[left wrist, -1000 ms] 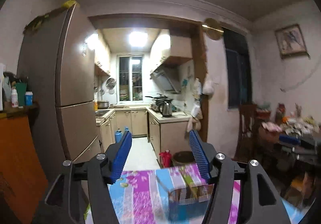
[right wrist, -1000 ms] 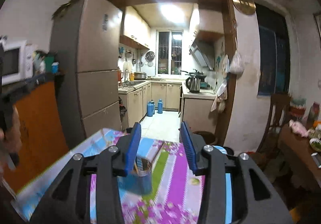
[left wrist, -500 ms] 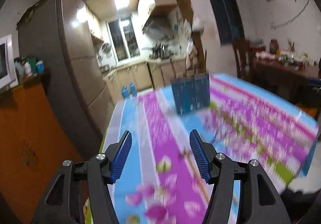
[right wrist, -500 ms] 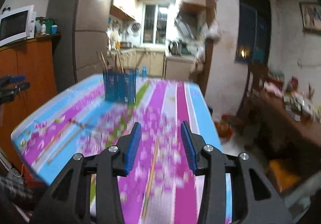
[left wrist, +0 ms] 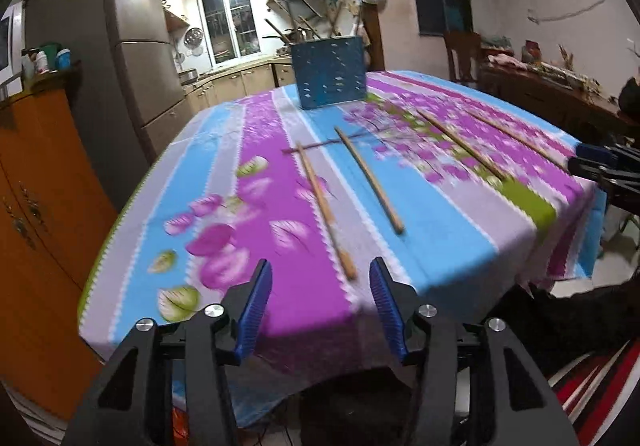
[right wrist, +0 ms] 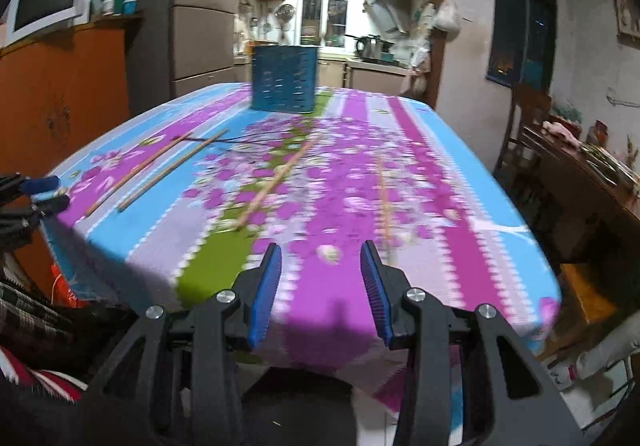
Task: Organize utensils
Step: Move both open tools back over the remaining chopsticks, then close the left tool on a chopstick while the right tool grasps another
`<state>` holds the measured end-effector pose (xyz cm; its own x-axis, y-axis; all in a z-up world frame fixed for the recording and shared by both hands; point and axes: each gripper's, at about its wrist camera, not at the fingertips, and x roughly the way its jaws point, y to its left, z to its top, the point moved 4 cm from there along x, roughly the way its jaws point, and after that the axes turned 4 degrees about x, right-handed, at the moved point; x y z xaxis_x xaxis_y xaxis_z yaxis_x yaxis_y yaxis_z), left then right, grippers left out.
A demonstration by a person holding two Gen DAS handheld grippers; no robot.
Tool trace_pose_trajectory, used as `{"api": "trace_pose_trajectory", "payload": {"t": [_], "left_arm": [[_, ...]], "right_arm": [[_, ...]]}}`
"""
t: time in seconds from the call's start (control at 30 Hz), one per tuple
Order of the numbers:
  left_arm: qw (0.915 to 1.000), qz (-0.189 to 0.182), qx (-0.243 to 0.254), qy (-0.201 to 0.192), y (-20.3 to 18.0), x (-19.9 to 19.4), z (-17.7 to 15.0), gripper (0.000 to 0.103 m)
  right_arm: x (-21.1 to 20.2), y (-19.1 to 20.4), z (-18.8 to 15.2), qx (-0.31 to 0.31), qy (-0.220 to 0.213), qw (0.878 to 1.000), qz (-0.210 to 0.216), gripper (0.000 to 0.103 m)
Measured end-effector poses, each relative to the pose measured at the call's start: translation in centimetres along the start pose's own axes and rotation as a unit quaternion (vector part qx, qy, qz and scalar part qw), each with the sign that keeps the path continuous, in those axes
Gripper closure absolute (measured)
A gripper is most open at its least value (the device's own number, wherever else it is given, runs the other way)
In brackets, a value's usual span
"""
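Both grippers hover just off the near edge of the table, empty and spread wide: left gripper (left wrist: 320, 306) faces the near left part of the flowered tablecloth (left wrist: 224, 182), right gripper (right wrist: 320, 282) the near right part. Each blue-padded pair stands level with the cloth and aimed along it, a posture that suits sliding onto a thin stick lying flat. Four wooden chopsticks lie loose and well apart from each other, their length running from the near edge toward the far edge: first chopstick (left wrist: 324, 206) ends just ahead of the left gripper, second chopstick (left wrist: 370, 184) lies just to its right, third chopstick (left wrist: 460, 144) and fourth chopstick (left wrist: 520, 140) lie nearer the right edge. The right wrist view shows the same set, with one blurred chopstick (right wrist: 384, 202) ending close ahead of the right gripper. Their goal, judged from the task, is the blue perforated holder (left wrist: 329, 72), which stands upright near the far edge at mid-width and already carries several sticks that lean out of its open top. Open cloth lies between all sticks and around the holder, so either tool has free passage; the sticks' near ends sit close to the near edge, where a careless push might roll one off. No stick has yet been gripped, so the sorting looks barely begun.
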<state>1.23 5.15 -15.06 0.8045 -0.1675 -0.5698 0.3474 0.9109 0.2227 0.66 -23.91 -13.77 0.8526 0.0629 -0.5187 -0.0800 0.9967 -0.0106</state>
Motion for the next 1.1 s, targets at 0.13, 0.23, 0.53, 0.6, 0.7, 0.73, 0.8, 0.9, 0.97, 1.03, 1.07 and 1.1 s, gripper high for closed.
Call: {"api": "trace_pose_trajectory", "payload": {"t": [0.13,0.23,0.53,0.6,0.7,0.73,0.8,0.9,0.97,1.03,1.07,1.1], "left_arm": [[0.9998,0.006,-0.007,-0.02,-1.1,0.2,-0.3,0.054],[0.9995,0.023,-0.013,-0.019,-1.1,1.0,-0.2,0.061],[0.9986,0.033,-0.037,-0.018,-1.4,2.6,-0.3,0.074],[0.9985,0.035,-0.036,-0.022,-1.6,2.6,-0.3,0.079],[0.9986,0.033,-0.029,-0.029,-2.3,2.5,-0.4,0.094],[0.9986,0.036,-0.025,-0.03,-2.5,2.5,-0.4,0.094],[0.9984,0.035,-0.029,-0.032,-2.5,2.5,-0.4,0.094],[0.9985,0.033,-0.029,-0.033,-2.5,2.6,-0.4,0.094],[0.9986,0.035,-0.024,-0.033,-2.6,2.6,-0.4,0.094],[0.9986,0.035,-0.022,-0.034,-2.6,2.6,-0.4,0.094],[0.9986,0.035,-0.02,-0.034,-2.6,2.6,-0.4,0.094],[0.9986,0.035,-0.019,-0.035,-2.6,2.6,-0.4,0.094]], "right_arm": [[0.7,2.3,-0.2,-0.022,-0.021,1.0,0.008,0.067],[1.6,3.3,-0.1,-0.019,-0.017,1.0,0.009,0.077],[2.7,4.6,-0.1,-0.01,-0.017,1.0,-0.011,0.077],[3.1,4.8,-0.2,-0.009,-0.011,1.0,-0.014,0.078],[3.6,4.9,-0.2,-0.007,-0.004,1.0,-0.019,0.08],[3.9,4.9,-0.2,-0.005,-0.001,1.0,-0.022,0.081],[4.4,4.7,0.0,0.002,0.003,1.0,-0.024,0.081],[5.2,4.5,0.2,0.014,0.008,1.0,-0.025,0.083],[5.7,4.5,0.5,0.016,0.007,0.999,-0.028,0.085],[6.0,4.6,0.6,0.021,0.005,0.999,-0.029,0.091],[6.1,4.6,0.6,0.022,0.002,0.999,-0.031,0.092],[6.2,4.6,0.6,0.023,-0.001,0.999,-0.032,0.092]]}}
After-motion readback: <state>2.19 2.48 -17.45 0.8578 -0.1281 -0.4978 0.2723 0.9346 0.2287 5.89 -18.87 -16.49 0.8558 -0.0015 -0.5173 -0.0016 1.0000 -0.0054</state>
